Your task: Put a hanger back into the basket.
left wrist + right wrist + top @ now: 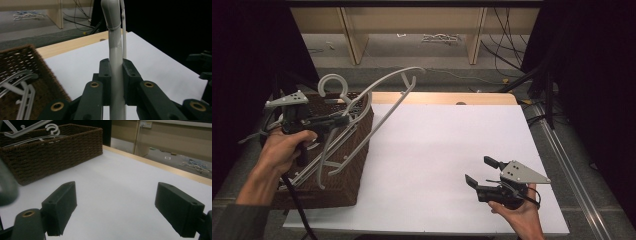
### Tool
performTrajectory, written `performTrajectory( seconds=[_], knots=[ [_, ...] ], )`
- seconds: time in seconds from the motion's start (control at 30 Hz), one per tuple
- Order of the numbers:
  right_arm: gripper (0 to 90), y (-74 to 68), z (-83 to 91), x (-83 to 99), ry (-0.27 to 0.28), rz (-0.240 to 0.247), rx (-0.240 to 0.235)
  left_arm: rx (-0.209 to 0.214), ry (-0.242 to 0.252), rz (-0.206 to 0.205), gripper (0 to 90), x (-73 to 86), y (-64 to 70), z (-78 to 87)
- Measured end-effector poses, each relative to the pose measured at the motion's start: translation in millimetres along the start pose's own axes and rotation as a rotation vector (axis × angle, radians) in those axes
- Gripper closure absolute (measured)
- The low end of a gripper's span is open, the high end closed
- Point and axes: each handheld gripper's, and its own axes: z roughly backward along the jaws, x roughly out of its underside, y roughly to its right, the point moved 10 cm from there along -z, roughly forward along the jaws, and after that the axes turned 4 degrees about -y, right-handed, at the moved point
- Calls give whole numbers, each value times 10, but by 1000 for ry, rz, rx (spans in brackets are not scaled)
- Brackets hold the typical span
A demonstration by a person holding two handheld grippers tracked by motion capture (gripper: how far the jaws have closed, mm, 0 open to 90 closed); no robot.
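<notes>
The high view looks forward and down over the whole counter (pixel 437 150). Each gripper view sits low and close above it. All three share the basket (pixel 347 165).

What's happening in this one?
A person holds a claw in each hand. The left claw is shut on a white plastic hanger, lifted at a tilt above the brown wicker basket, where more hangers lie. The right claw is open and holds nothing, low over the white table.
</notes>
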Motion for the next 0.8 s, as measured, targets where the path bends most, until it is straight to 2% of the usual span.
performTrajectory(
  seconds=[0.07, 0.17, 0.2, 0.27, 0.4, 0.43, 0.5, 0.63, 0.67, 0.73, 0.8],
  knots=[
    [185, 11, -14, -9, 14, 19, -3, -16, 5, 7, 795, 1, -99, 34],
    [186, -2, -12, 22, -10, 5, -6, -44, 11, 22, 795, -13, -244, 92],
    [186, 12, -19, 10, 1, 18, -2, -55, 12, 26, 795, -20, -291, 114],
    [188, 10, -20, 12, -2, 16, -2, -95, 10, 26, 795, -32, -412, 164],
    [189, 3, -35, 1, 14, 12, -9, -145, 7, 18, 795, -10, -594, 236],
    [189, -14, -33, 15, 2, -6, -19, -148, 8, 19, 795, -3, -613, 243],
    [189, 15, -22, 20, -5, 14, -5, -165, 8, 14, 795, 38, -694, 274],
    [188, 23, -32, 26, -4, 15, -1, -176, 3, 9, 795, 120, -805, 320],
    [188, 1, -28, 43, -20, -5, -12, -178, 1, 4, 795, 134, -824, 328],
    [188, -9, -43, 30, -3, -12, -23, -184, -2, -6, 794, 173, -863, 349],
    [188, 17, -46, 20, 9, 10, -11, -200, -3, -6, 794, 215, -921, 382]
  ],
)
